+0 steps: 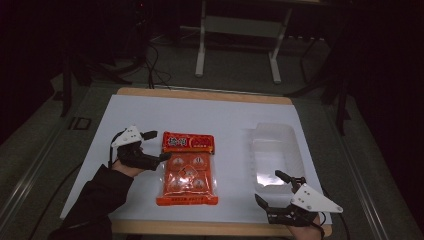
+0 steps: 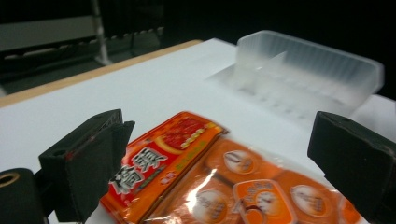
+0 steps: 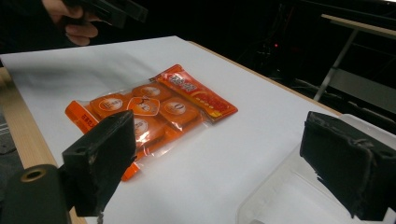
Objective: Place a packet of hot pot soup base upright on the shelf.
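Snack packet (image 2: 205,182): near end cut off by the left gripper view's bottom edge; print blurred, unreadable. Clear tray (image 3: 299,200): cut off at the right gripper view's bottom edge.

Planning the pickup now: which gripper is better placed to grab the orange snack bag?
Left, probably. The left gripper sits open right at the orange snack bag, its jaws bracketing the bag's top corner. The right gripper is open too, but farther off, by the clear plastic tray.

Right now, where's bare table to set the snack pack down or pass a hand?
Free: the strip between the pack and the clear bin, and the far band behind both. Crowded: the pack's left edge, where the left gripper is, and the bin's near end by the right gripper.
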